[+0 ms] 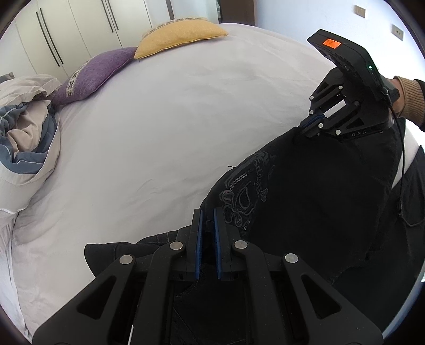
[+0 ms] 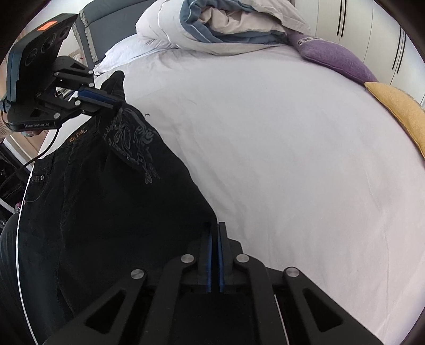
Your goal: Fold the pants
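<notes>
Nearest, left wrist view: left gripper (image 1: pixel 208 220), black linkage with blue-padded fingers (image 1: pixel 198 238) drawn close together and clenched on an edge of the black denim pants with grey embroidered and sequinned pocket motif (image 1: pixel 305 201). Right wrist view: right gripper (image 2: pixel 214 233), same build, blue-lined fingers (image 2: pixel 209 254) nearly touching and pinching another edge of the black fabric at its lower right corner. The pants hang between the two grippers, held up above the near edge of the bed, the embroidered pocket facing the bed side and a waistband label with gold lettering (image 2: pixel 77 138) visible near the left gripper in the right wrist view. Beyond the pants: white wrinkled bedsheet (image 1: pixel 159 132) covering the mattress. Farther: purple woven cushion with patterned trim (image 1: pixel 93 74), and just beside it, touching at a corner, a mustard-yellow cushion (image 1: pixel 180 34). At the head of the bed: bunched duvet in blue, beige and white (image 2: pixel 225 24) on white pillows. Farthest: white wardrobe doors with dark vertical handles (image 1: pixel 53 39).
</notes>
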Demonstrator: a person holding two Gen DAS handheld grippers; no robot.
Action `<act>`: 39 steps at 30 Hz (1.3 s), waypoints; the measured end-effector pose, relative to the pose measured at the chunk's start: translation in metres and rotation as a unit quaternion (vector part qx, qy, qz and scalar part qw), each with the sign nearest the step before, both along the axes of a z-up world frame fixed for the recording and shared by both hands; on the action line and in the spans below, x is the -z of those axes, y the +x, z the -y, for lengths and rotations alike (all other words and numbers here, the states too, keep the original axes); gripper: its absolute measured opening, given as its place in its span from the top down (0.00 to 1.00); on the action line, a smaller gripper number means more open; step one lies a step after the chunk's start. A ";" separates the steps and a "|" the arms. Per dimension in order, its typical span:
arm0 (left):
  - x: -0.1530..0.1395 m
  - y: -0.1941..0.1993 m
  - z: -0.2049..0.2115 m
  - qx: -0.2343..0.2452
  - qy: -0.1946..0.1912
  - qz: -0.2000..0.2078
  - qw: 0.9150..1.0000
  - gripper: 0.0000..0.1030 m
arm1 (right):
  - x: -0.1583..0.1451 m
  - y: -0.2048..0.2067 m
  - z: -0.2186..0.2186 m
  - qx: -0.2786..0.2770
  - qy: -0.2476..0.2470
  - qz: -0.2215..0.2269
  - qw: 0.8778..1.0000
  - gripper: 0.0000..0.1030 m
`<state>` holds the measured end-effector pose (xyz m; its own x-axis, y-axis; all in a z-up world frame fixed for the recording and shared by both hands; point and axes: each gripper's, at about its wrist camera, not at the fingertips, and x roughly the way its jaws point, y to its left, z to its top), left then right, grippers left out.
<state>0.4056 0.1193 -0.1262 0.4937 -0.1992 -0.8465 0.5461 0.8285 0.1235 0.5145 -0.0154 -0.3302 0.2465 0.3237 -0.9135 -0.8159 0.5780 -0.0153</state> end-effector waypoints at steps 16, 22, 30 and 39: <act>-0.021 -0.062 -0.004 0.014 0.035 0.021 0.999 0.93 | -0.025 -0.077 -0.016 -0.098 -0.084 0.043 0.991 0.97; -0.008 -0.118 0.002 0.042 0.062 0.022 0.997 0.93 | -0.034 -0.138 -0.017 -0.162 -0.134 0.081 0.974 0.97; -0.004 -0.188 -0.001 0.059 0.058 0.024 0.996 0.93 | -0.041 -0.232 -0.021 -0.208 -0.178 0.159 0.948 0.97; 0.015 -0.263 -0.029 0.049 0.084 0.010 0.995 0.93 | -0.003 -0.325 -0.050 -0.275 -0.219 0.173 0.920 0.97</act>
